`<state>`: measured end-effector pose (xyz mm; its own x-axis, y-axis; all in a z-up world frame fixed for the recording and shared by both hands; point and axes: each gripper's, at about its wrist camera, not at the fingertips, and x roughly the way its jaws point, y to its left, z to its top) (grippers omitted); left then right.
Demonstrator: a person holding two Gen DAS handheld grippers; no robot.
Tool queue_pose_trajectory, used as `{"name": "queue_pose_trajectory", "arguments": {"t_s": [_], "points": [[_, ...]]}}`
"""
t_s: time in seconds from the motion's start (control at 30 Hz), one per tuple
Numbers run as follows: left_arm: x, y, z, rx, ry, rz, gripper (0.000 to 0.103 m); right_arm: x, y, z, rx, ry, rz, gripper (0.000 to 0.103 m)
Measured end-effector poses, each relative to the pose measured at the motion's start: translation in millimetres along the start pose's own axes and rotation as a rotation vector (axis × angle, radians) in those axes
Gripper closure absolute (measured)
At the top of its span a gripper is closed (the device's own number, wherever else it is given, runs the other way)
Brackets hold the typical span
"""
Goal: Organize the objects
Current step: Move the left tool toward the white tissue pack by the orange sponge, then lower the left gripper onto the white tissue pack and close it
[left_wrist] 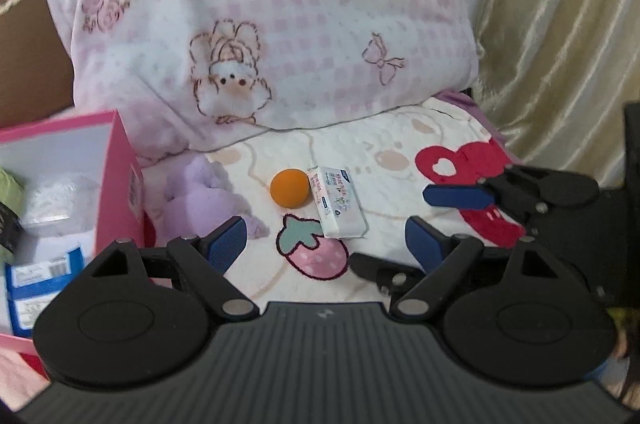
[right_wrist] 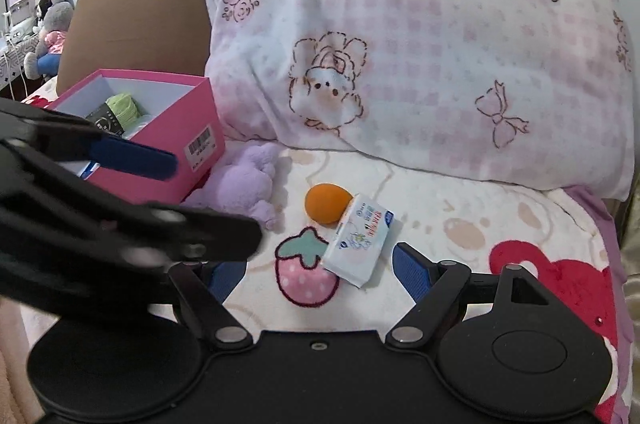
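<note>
Tools left (left_wrist: 324, 244) and right (right_wrist: 320, 274) gape empty over fuzzy blanket (left_wrist: 400, 160), smooth orange egg-shaped sponge (left_wrist: 289, 189), glossy tissue packet (left_wrist: 340, 202)

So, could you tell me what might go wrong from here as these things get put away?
The orange ball touches the tissue pack on a soft blanket; nudging either may roll the ball away. The two open hand-held grippers, left and right, are close together and could collide. The purple plush leans on the pink box and may snag.

Left gripper (left_wrist: 325, 244) wide apart, right gripper (right_wrist: 320, 270) likewise, both empty
</note>
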<state>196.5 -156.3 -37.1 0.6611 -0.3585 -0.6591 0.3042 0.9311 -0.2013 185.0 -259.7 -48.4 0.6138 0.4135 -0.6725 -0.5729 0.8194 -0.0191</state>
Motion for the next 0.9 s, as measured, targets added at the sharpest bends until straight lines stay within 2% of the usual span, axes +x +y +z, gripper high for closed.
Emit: {"name": "queue_pose_trajectory", "arguments": {"t_s": [0.1,0.2,0.3,0.47,0.9], "points": [[12,12,-1,-0.057,-0.003,-0.030,0.018,4,2,-2,-0.006,-0.015,0.003,0.019],[22,18,-3,-0.047,-0.029,-0.023,0.020,16,0,-4,0.015,0.001,0.009,0.019],[31,24,-5,-0.059,-0.061,-0.049,0.027,32,-4,-6,0.058,0.030,0.011,0.019],[49,29,-12,-0.091,-0.008,-0.081,0.035,54,-3,-7,0.112,0.123,-0.019,0.020],[74,56,-19,-0.180,-0.052,-0.185,0.053,85,-17,-5,0.198,0.135,-0.104,0.021]]}}
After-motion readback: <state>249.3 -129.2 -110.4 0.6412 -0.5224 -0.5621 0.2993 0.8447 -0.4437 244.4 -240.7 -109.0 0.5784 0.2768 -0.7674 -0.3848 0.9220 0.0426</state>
